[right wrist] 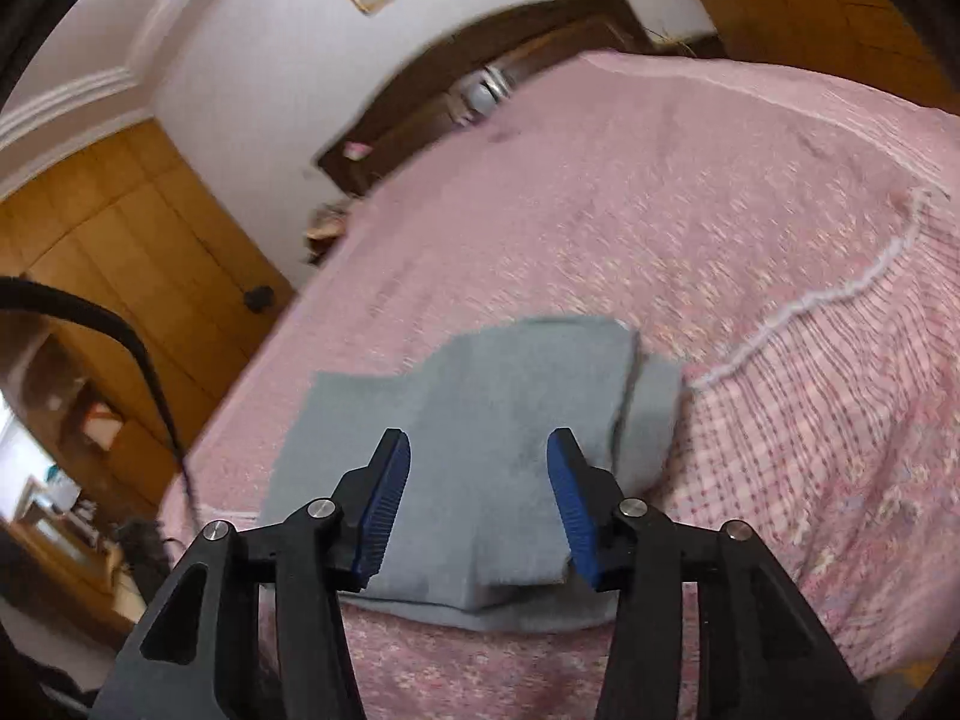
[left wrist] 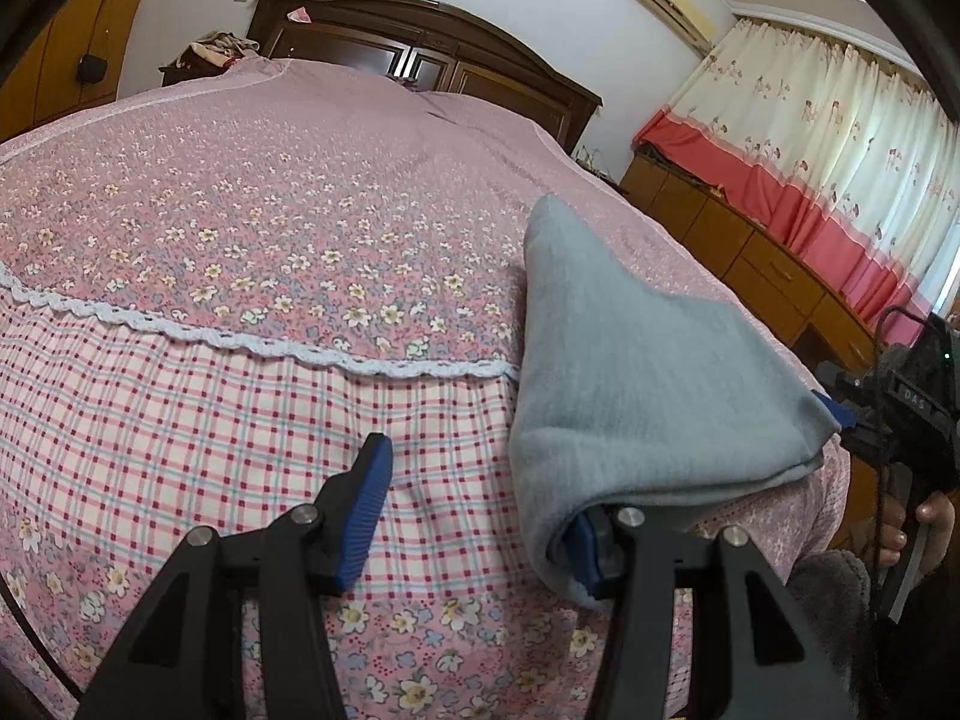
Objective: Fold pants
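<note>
The bed (left wrist: 252, 192), covered by a pink floral bedspread (left wrist: 300, 240) with a white lace trim (left wrist: 198, 333) and a checked panel (left wrist: 240, 420), fills most of both views. Behind it stand a dark wooden headboard (left wrist: 420, 48), a yellow wooden wardrobe (right wrist: 138, 228), a low wooden cabinet (left wrist: 750, 252) and red-and-cream curtains (left wrist: 840, 138).

The grey pants (left wrist: 636, 348) lie folded into a compact stack near the edge of the bed; in the right wrist view the pants (right wrist: 480, 420) rest flat on the bedspread.

The left gripper (left wrist: 480, 510) has its jaws apart. Its right finger is tucked under a lifted fold of the pants, which drape over it; the left finger stands free above the checked panel. The pads do not press together on the cloth.

The right gripper (right wrist: 480, 480) hangs over the pants with its jaws apart and nothing clamped between them. That view is blurred. A person's hand (left wrist: 918, 522) grips its handle at the right edge of the left wrist view.
</note>
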`<state>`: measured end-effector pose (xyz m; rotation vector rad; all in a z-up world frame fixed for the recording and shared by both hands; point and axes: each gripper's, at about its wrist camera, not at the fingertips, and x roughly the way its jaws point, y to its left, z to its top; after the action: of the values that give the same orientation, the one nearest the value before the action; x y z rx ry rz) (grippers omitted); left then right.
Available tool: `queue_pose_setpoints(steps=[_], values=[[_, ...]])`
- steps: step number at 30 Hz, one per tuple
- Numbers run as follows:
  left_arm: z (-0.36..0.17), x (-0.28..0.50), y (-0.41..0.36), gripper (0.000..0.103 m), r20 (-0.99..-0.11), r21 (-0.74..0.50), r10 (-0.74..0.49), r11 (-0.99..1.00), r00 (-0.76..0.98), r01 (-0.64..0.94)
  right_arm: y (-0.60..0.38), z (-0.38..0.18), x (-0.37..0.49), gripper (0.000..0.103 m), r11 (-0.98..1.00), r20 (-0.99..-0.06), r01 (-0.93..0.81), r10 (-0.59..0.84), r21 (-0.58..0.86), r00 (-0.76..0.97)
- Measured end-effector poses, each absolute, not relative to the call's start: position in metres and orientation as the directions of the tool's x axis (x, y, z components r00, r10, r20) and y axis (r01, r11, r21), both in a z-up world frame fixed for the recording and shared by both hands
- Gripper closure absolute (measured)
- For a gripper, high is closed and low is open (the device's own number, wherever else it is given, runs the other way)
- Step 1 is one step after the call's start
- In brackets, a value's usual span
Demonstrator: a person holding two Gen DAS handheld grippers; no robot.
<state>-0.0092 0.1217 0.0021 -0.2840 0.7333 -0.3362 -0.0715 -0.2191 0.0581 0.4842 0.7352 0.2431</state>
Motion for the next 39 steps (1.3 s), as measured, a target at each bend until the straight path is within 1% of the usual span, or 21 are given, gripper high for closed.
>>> queue_pose_setpoints(steps=[2, 3, 4, 5, 7, 8, 10, 13, 17, 20, 22, 24, 26, 27, 28, 29, 31, 32, 34, 37, 39], values=[[0.001, -0.009, 0.122, 0.048, -0.602, -0.366, -0.398, 0.908, 0.692, 0.204, -0.224, 0.061, -0.083, 0.054, 0.878, -0.561, 0.0, 0.307, 0.479, 0.768], [0.001, -0.009, 0.122, 0.048, -0.602, -0.367, -0.4, 0.907, 0.691, 0.206, -0.227, 0.063, -0.093, 0.052, 0.886, -0.533, 0.022, 0.259, 0.463, 0.806], [0.0, -0.009, 0.121, 0.048, -0.601, -0.365, -0.399, 0.908, 0.692, 0.207, -0.23, 0.063, -0.099, 0.046, 0.886, -0.507, 0.016, 0.251, 0.464, 0.824], [0.0, -0.009, 0.12, 0.048, -0.601, -0.364, -0.397, 0.909, 0.693, 0.205, -0.232, 0.061, -0.103, 0.045, 0.879, -0.491, -0.004, 0.269, 0.476, 0.829], [-0.001, -0.009, 0.119, 0.048, -0.602, -0.357, -0.393, 0.911, 0.695, 0.205, -0.229, 0.056, -0.102, 0.045, 0.861, -0.489, -0.066, 0.348, 0.504, 0.8], [-0.001, -0.01, 0.118, 0.048, -0.602, -0.356, -0.392, 0.912, 0.696, 0.206, -0.225, 0.056, -0.1, 0.045, 0.862, -0.49, -0.096, 0.371, 0.497, 0.789], [-0.001, -0.009, 0.119, 0.048, -0.603, -0.358, -0.394, 0.91, 0.694, 0.206, -0.206, 0.057, -0.092, 0.045, 0.884, -0.527, -0.153, 0.395, 0.442, 0.753], [-0.001, -0.009, 0.119, 0.048, -0.603, -0.361, -0.4, 0.908, 0.69, 0.211, -0.201, 0.052, -0.084, 0.045, 0.899, -0.575, -0.123, 0.369, 0.421, 0.731], [-0.002, -0.01, 0.118, 0.048, -0.603, -0.353, -0.398, 0.911, 0.692, 0.216, -0.22, 0.055, -0.092, 0.045, 0.876, -0.525, -0.068, 0.347, 0.478, 0.777], [-0.003, -0.01, 0.116, 0.047, -0.604, -0.351, -0.395, 0.912, 0.692, 0.213, -0.223, 0.049, -0.094, 0.045, 0.84, -0.522, -0.086, 0.409, 0.535, 0.748], [-0.003, -0.01, 0.116, 0.047, -0.603, -0.354, -0.396, 0.911, 0.692, 0.213, -0.214, 0.046, -0.1, 0.045, 0.837, -0.528, -0.121, 0.441, 0.534, 0.725], [-0.003, -0.01, 0.116, 0.047, -0.603, -0.356, -0.398, 0.91, 0.691, 0.213, -0.207, 0.044, -0.108, 0.045, 0.855, -0.539, -0.14, 0.434, 0.5, 0.722], [-0.003, -0.01, 0.116, 0.047, -0.603, -0.356, -0.397, 0.91, 0.692, 0.212, -0.205, 0.047, -0.116, 0.049, 0.871, -0.524, -0.156, 0.414, 0.466, 0.744], [-0.003, -0.01, 0.116, 0.047, -0.603, -0.356, -0.398, 0.91, 0.692, 0.213, -0.205, 0.049, -0.119, 0.058, 0.871, -0.506, -0.164, 0.411, 0.462, 0.758], [-0.003, -0.01, 0.116, 0.047, -0.602, -0.357, -0.399, 0.909, 0.692, 0.214, -0.205, 0.052, -0.122, 0.068, 0.868, -0.489, -0.171, 0.414, 0.467, 0.768], [-0.003, -0.009, 0.117, 0.047, -0.602, -0.358, -0.4, 0.909, 0.691, 0.214, -0.209, 0.055, -0.123, 0.074, 0.86, -0.472, -0.178, 0.423, 0.478, 0.773], [-0.003, -0.01, 0.116, 0.047, -0.603, -0.357, -0.399, 0.909, 0.691, 0.214, -0.214, 0.057, -0.121, 0.097, 0.849, -0.47, -0.188, 0.443, 0.494, 0.764], [-0.003, -0.01, 0.116, 0.047, -0.603, -0.357, -0.399, 0.909, 0.691, 0.214, -0.216, 0.056, -0.119, 0.1, 0.844, -0.473, -0.192, 0.453, 0.501, 0.755], [-0.003, -0.009, 0.116, 0.047, -0.603, -0.357, -0.399, 0.909, 0.691, 0.214, -0.217, 0.057, -0.113, 0.1, 0.829, -0.466, -0.192, 0.47, 0.526, 0.75], [-0.002, -0.009, 0.115, 0.047, -0.604, -0.351, -0.395, 0.912, 0.692, 0.214, -0.235, 0.058, -0.119, 0.1, 0.783, -0.443, -0.14, 0.479, 0.606, 0.758], [-0.002, -0.007, 0.109, 0.046, -0.626, -0.3, -0.358, 0.931, 0.693, 0.209, -0.249, 0.056, -0.119, 0.1, 0.722, -0.435, -0.077, 0.494, 0.688, 0.753]])
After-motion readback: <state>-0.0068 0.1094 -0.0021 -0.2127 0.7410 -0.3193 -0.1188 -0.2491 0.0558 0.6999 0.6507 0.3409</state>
